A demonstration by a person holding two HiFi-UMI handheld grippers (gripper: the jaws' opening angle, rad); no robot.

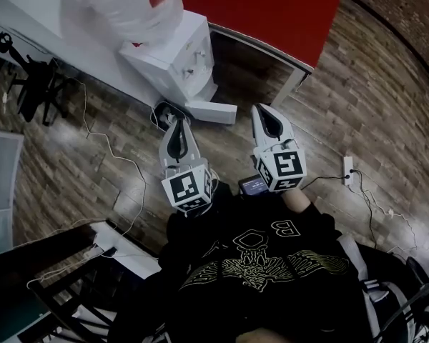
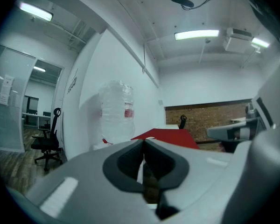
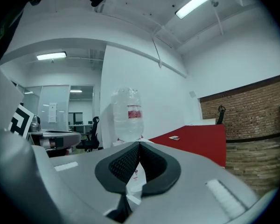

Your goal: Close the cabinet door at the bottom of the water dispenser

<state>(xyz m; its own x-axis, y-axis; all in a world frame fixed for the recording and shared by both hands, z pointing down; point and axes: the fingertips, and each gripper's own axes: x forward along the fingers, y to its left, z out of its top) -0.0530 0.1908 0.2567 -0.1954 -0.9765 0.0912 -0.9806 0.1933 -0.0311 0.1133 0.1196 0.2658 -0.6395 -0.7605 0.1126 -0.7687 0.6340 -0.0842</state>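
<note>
While both pairs of fingers are pressed together and empty, the one open cabinet door [image 1: 213, 111] lies just ahead, between the left gripper [image 1: 176, 126] and right gripper [image 1: 261, 110]. Its long axis runs across them, and its free end seems nearer the right. One water dispenser [image 1: 175, 59], one bottle [image 1: 129, 6], one red desk [image 1: 272, 6].

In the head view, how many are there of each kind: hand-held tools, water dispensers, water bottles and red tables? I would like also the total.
Tools: 2 (left tool, right tool)
Water dispenser: 1
Water bottle: 1
Red table: 1
Total: 5
</note>
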